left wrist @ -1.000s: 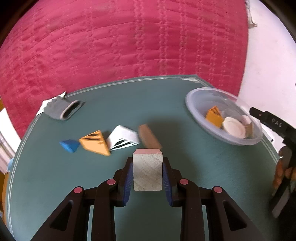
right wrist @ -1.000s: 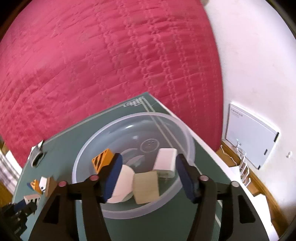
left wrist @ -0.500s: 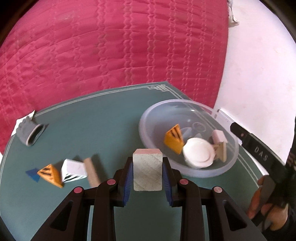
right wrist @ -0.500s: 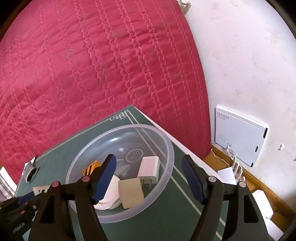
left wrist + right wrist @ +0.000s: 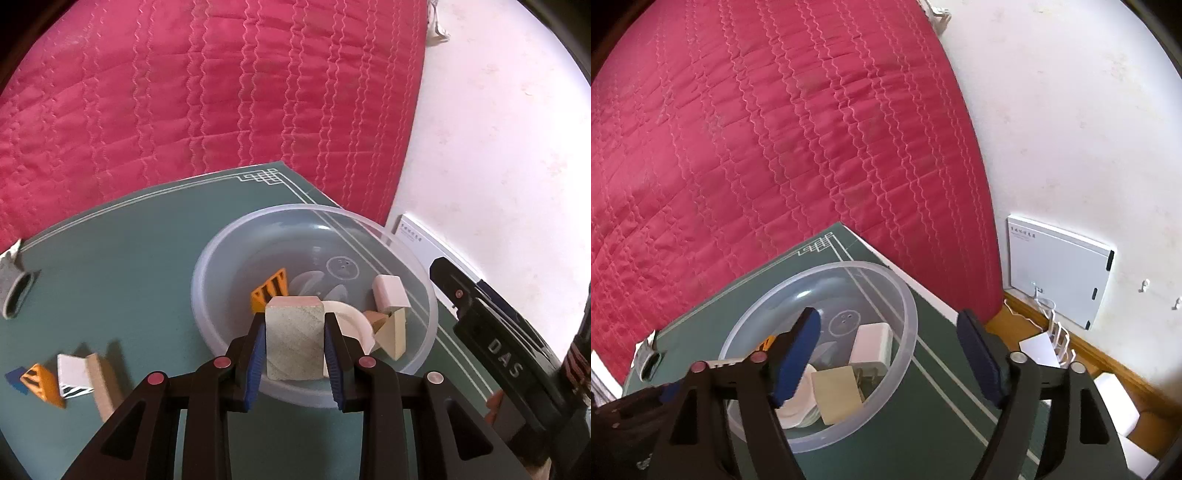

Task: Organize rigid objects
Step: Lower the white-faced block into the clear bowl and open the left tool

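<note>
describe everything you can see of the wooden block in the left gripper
The wooden block is a pale, squarish cube of light wood with diagonal grain on its near face and a pinkish top. It sits upright, clamped on two sides by the left gripper, in front of the clear plastic bowl and over its near rim.

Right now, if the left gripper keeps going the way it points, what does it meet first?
Probably the clear bowl: the left gripper, shut on the wooden cube, points into it toward the white round piece and orange wedge. Depth unclear.

block (image 5: pixel 293 341): rough wood | bowl (image 5: pixel 221 266): glossy clear plastic | bedspread (image 5: pixel 221 92): quilted cloth
</note>
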